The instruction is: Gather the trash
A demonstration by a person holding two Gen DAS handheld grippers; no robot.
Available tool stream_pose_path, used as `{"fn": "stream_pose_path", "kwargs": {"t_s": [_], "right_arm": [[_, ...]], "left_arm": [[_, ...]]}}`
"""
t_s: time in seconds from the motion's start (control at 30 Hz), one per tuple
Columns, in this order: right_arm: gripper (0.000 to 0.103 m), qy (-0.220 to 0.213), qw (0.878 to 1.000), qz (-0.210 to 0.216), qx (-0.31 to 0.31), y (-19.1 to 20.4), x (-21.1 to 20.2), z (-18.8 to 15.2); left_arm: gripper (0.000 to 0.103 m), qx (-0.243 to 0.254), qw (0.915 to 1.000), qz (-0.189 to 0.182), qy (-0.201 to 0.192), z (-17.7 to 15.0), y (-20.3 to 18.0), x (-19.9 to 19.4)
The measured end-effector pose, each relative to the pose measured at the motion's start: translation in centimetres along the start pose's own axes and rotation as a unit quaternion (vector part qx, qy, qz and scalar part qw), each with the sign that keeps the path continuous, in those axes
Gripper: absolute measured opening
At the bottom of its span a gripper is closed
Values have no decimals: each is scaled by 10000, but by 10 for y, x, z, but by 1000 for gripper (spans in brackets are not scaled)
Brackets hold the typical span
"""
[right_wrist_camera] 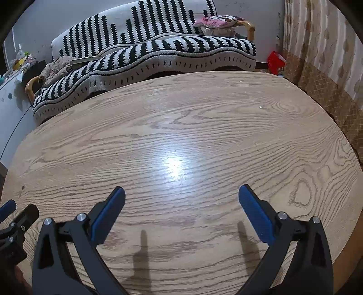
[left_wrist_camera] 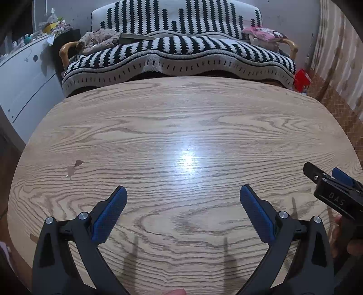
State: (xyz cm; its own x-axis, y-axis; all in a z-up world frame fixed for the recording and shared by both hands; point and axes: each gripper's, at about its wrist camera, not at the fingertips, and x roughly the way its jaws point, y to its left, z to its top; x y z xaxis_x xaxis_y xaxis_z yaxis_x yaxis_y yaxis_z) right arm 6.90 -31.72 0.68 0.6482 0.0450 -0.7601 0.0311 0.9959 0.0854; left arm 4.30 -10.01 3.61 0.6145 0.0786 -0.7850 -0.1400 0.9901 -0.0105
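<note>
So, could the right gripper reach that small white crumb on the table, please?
Probably yes: the right gripper is open, and only bare table lies between it and the white crumb, far ahead to its right.

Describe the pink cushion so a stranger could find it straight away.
Start at the sofa behind the wooden table, draped in a black-and-white striped cover. Follow its seat to the right-hand end, by the curved wooden armrest. The pink cushion sits there, the only pink, cartoon-printed thing on the sofa.

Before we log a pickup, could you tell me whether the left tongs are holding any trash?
No, the left tongs stand wide open above the bare wooden table with nothing between their blue pads.
</note>
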Motion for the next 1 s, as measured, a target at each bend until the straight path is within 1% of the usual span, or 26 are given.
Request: {"fn": "stream_pose_path", "kwargs": {"t_s": [0.1,0.23,0.37,0.5,0.8,1.0], "right_arm": [[97,-59,9999,90,-84,5,-5,-1],[97,-75,9997,51,-230,9,-6,-1],[97,-47,9998,154,-73,2,-6,0],[97,-7,9997,235,95,-4,-6,1],[97,46,9994,304,132,-5,-6,0],[97,58,9995,299,89,-5,-6,-1]], "left_arm": [[97,-19,10000,-60,-39,-1,-2,-1],[97,50,9999,-82,111,-3,-8,5],[97,217,9997,88,-11,-5,-15,5],[97,367,9991,168,-99,-6,-22,3],[97,486,9987,118,-135,-11,-29,3],[97,441,9989,79,-105,-11,-27,3]]}}
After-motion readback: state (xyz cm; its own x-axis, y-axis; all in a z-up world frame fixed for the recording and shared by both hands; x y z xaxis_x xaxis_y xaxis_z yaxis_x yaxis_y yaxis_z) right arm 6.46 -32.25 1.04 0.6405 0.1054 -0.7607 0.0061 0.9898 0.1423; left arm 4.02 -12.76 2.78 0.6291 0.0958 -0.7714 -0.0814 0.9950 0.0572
